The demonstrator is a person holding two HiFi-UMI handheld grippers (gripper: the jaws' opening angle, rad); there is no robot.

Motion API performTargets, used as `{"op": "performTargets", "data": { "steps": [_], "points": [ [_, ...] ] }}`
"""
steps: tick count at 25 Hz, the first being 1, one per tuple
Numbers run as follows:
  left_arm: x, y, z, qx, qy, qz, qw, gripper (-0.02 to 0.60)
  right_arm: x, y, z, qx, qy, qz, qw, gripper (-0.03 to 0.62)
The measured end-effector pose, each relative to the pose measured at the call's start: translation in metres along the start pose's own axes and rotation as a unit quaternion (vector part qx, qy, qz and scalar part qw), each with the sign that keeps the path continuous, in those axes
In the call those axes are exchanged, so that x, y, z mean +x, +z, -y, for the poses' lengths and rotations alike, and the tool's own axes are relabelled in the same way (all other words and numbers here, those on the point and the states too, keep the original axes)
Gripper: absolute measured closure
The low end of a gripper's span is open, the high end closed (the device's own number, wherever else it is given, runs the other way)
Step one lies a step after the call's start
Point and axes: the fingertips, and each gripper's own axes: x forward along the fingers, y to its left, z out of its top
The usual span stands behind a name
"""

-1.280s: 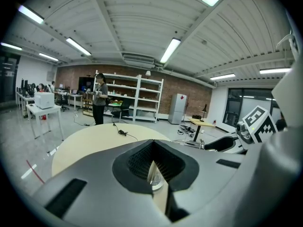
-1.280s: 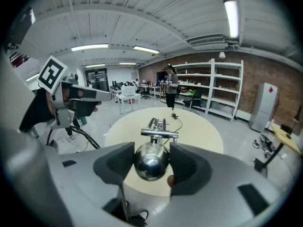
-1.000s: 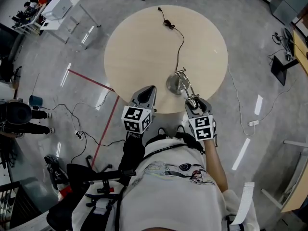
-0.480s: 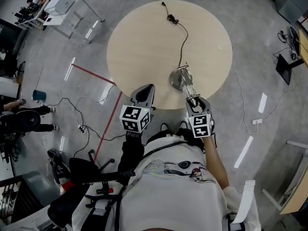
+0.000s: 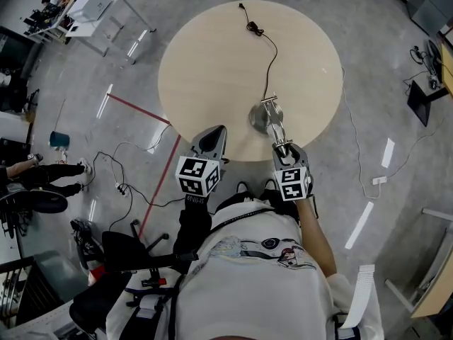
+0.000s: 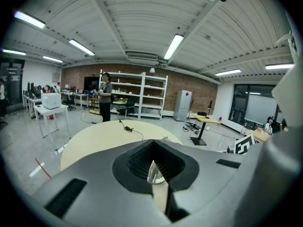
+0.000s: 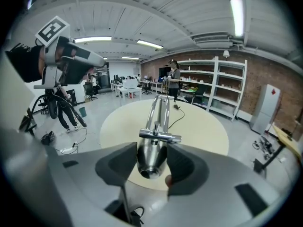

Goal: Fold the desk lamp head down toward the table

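A chrome desk lamp stands on the round wooden table, its base near the front edge and its arm leaning toward me. My right gripper is at the lamp's head. In the right gripper view the chrome head fills the gap of the right gripper, both pads against its sides; the jaws have just been closing on it. My left gripper hangs over the table's front edge, left of the lamp, shut and holding nothing. In the left gripper view its tips meet.
The lamp's black cord runs across the table to its far edge. A red tape line and loose cables lie on the floor at left. A person stands by shelves beyond the table.
My right gripper has sunk slightly around the lamp head. The left gripper keeps its place. A seated person at the far left has shifted down along the edge.
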Motion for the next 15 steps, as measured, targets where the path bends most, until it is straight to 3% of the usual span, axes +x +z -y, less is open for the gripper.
{"op": "performTargets", "data": {
  "steps": [15],
  "points": [
    [-0.005,-0.001,0.002,-0.002,0.005,0.003,1.0000,0.578,0.016,-0.010,0.000,0.020,0.003,-0.012,1.000,0.399]
  ]
}}
